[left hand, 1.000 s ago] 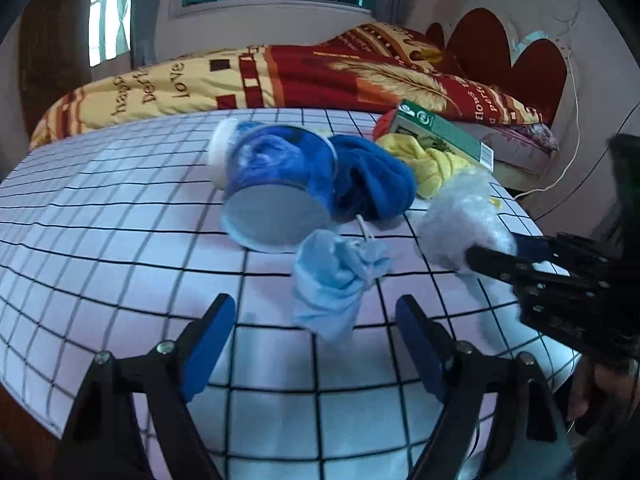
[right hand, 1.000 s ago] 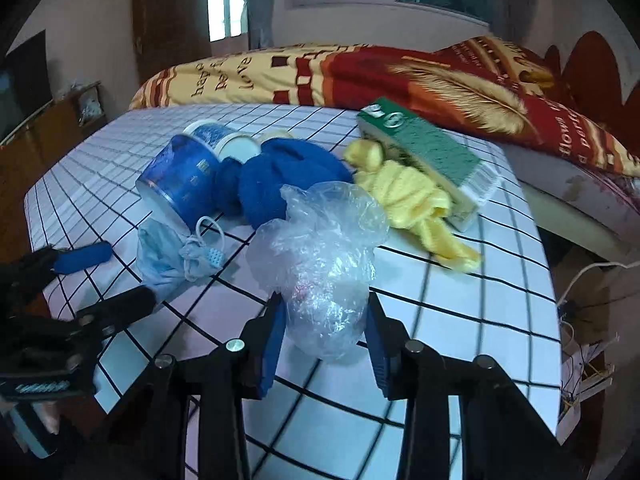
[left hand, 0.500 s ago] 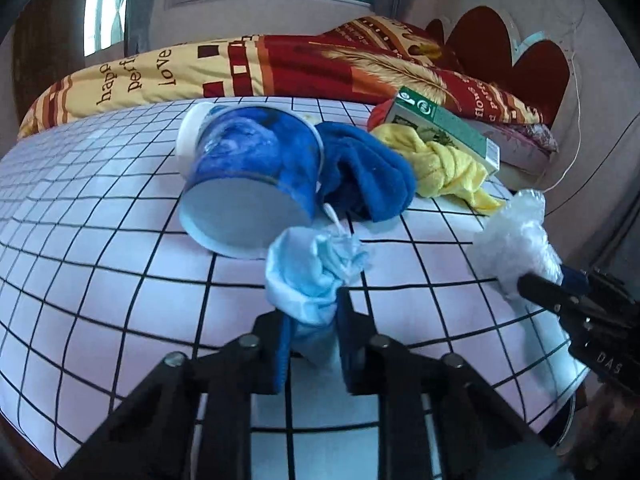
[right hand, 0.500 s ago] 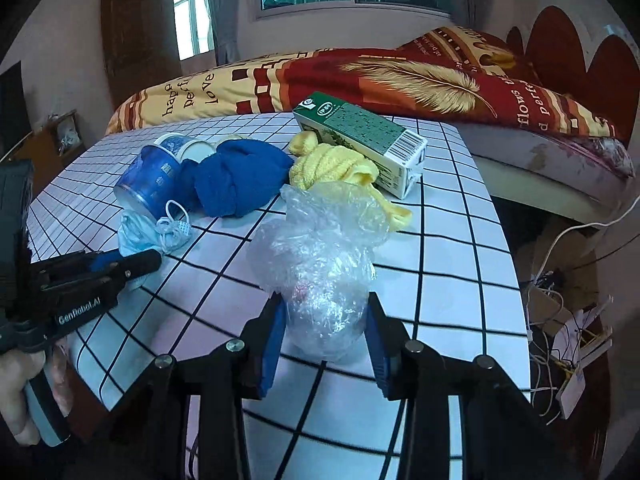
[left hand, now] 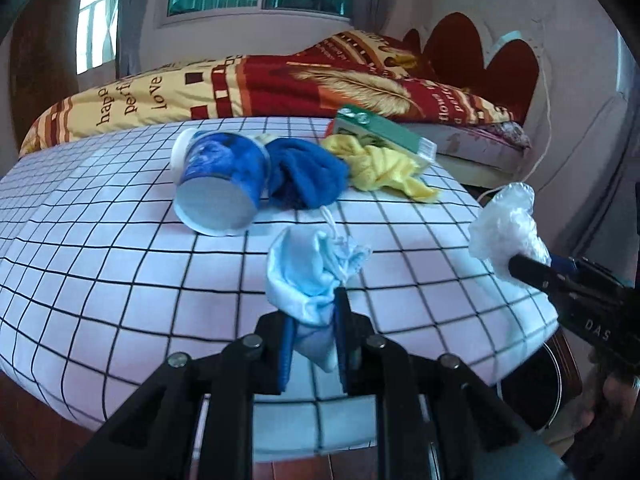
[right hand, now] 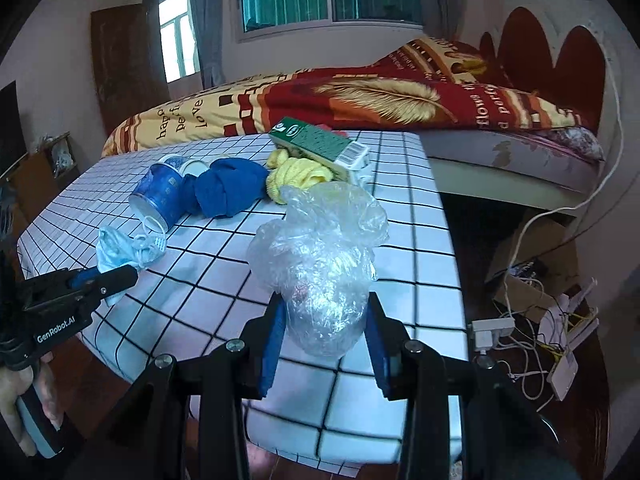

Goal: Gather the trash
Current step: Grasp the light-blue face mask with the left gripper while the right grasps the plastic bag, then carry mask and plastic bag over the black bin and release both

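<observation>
Left gripper (left hand: 313, 342): jaws pinching 1 crumpled light-blue face mask (left hand: 310, 276), held by its lower end near the front edge of the bench (left hand: 120, 280); the mask's upper part and ear loop stand above the blue pads. Whether the mask touches the cloth cannot be told. Seen from the right wrist view, the same gripper (right hand: 114, 276) and mask (right hand: 120, 250) sit at the left, with the person's hand (right hand: 28, 404) on the handle.

Right gripper (right hand: 326, 344): jaws pinching 1 wad of clear plastic wrap (right hand: 324, 264), bulging above and between the pads. In the left wrist view the wad (left hand: 506, 226) sits at the bench's right edge, gripped by the black finger (left hand: 532, 274).

Bench: covered in white cloth with a black grid.

Items lying on the bench, far side, in 1 cluster:
- 1 blue paper cup (left hand: 220, 182), on its side, base facing the left camera.
- 1 blue cloth (left hand: 308, 178), bunched, touching the cup.
- 1 yellow cloth (left hand: 384, 170), bunched, beside the blue cloth.
- 1 green carton (left hand: 384, 132), resting partly on the yellow cloth.

Behind the bench: 1 bed (left hand: 280, 84) with a red and yellow cover.

Floor, right of the bench: white cables and a power strip (right hand: 492, 330).
</observation>
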`<state>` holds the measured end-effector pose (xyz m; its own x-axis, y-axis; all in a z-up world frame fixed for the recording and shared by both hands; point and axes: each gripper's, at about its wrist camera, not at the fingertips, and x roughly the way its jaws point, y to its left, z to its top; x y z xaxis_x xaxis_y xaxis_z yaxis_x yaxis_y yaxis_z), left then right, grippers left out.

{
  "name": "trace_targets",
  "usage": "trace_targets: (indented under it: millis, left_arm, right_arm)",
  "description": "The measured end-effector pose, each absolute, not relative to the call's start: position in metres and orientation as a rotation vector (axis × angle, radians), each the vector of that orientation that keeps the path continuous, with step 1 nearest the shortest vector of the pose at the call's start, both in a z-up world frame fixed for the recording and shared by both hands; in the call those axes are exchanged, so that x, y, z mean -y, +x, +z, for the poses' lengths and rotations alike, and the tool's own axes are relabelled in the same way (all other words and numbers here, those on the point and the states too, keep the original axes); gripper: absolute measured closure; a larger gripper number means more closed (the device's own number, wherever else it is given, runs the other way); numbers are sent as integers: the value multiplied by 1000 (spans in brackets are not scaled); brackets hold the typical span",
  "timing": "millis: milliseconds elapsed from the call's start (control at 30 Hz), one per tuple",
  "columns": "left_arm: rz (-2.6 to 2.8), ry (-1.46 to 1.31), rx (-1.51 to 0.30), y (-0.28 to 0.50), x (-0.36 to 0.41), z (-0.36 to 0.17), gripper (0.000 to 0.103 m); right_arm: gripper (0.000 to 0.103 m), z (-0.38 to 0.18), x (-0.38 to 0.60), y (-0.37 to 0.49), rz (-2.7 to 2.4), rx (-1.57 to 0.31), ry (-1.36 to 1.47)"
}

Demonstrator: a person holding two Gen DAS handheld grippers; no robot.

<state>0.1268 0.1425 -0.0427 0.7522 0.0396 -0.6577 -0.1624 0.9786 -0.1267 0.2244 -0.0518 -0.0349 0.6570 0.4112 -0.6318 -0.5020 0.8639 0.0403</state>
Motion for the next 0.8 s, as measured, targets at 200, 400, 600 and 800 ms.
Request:
trace_targets:
  millis: [200, 400, 600, 800]
  left_arm:
    - [81, -149, -696, 114, -118, -33, 84]
    - [53, -126, -680, 106, -99, -25, 84]
    - [20, -113, -675, 104, -81, -24, 84]
    - [-30, -89, -674, 106, -55, -25, 84]
  right_arm:
    - [62, -28, 77, 202, 491, -661, -127]
    - [62, -17, 102, 184, 454, -634, -104]
    - [62, -11, 126, 170, 407, -612, -91]
    - [62, -13, 156, 165, 340, -612, -82]
